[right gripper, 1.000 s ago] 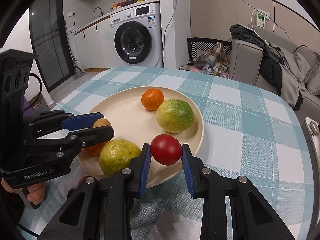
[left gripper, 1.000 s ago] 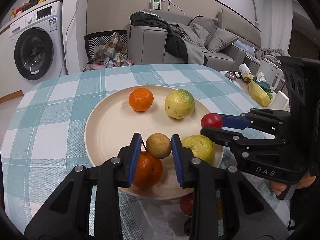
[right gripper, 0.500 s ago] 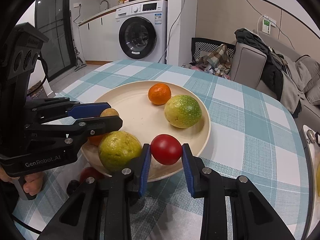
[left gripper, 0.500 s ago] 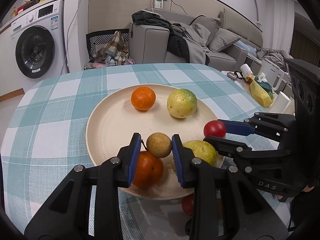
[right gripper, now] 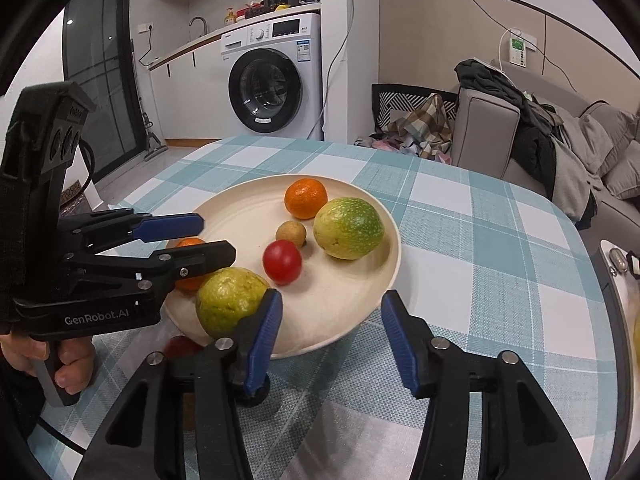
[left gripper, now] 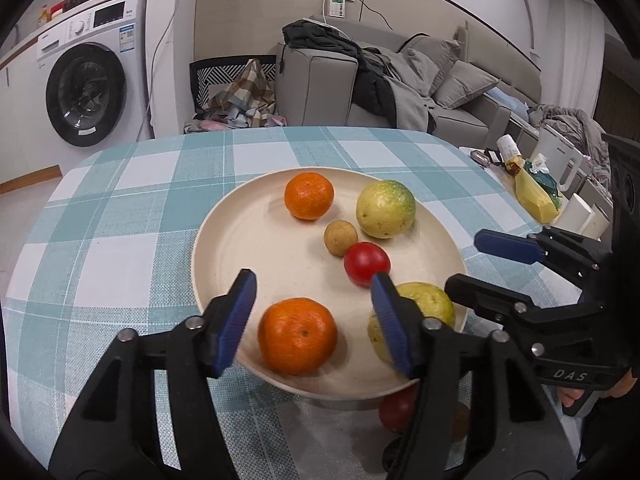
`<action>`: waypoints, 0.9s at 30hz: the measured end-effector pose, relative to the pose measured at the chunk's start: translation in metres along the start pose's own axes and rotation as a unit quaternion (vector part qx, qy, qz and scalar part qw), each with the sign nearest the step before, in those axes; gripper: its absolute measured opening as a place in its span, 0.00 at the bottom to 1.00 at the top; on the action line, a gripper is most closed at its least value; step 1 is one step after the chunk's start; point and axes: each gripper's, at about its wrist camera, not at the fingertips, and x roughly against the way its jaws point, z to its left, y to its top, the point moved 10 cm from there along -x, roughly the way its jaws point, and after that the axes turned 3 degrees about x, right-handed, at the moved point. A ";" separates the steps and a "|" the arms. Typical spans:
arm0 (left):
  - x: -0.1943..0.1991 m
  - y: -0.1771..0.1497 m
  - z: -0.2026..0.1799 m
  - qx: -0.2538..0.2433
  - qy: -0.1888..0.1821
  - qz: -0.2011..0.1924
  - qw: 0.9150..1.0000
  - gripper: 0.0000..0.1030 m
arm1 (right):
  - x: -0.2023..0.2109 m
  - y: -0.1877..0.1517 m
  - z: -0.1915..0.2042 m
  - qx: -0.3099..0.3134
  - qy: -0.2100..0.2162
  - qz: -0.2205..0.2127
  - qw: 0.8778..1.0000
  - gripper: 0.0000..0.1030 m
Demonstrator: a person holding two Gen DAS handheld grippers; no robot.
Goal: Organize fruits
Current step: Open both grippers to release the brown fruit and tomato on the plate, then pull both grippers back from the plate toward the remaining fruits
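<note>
A cream plate [left gripper: 208,216] on the checked tablecloth holds several fruits. A small brown fruit [left gripper: 340,237] and a red tomato [left gripper: 367,264] lie free, side by side, near its middle. My left gripper [left gripper: 312,280] hangs over the near rim with its jaws opening and nothing gripped; an orange [left gripper: 297,335] lies below the gap. My right gripper [right gripper: 332,300] is over the plate's near rim, jaws opening, with nothing between the pads. The tomato [right gripper: 282,261] lies ahead of it, and a yellow-green fruit [right gripper: 230,302] sits by its left finger.
At the plate's far side sit a second orange [left gripper: 309,196] and a green-yellow fruit [left gripper: 385,209]. Another red fruit [left gripper: 396,410] lies on the table under the near rim. A yellow bag [left gripper: 534,196] and a white kettle [left gripper: 560,160] stand past the right edge.
Both grippers have opened. The small brown fruit left the left gripper and the tomato left the right one; both now rest on the plate near its middle.
</note>
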 end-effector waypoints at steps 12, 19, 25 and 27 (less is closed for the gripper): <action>0.019 0.006 0.012 0.024 0.005 -0.040 0.999 0.99 | 0.008 0.003 -0.007 -0.012 -0.008 -0.021 1.000 0.97; 0.027 0.004 0.018 0.031 0.010 -0.047 0.998 0.99 | 0.011 -0.001 -0.012 -0.032 0.003 -0.019 0.999 1.00; 0.033 -0.002 0.021 0.032 0.016 -0.044 0.998 0.99 | 0.013 -0.004 -0.010 -0.028 0.004 -0.016 0.999 1.00; 0.035 -0.006 0.020 0.028 0.016 -0.038 0.999 0.99 | 0.014 -0.004 -0.009 -0.026 0.006 -0.017 1.000 1.00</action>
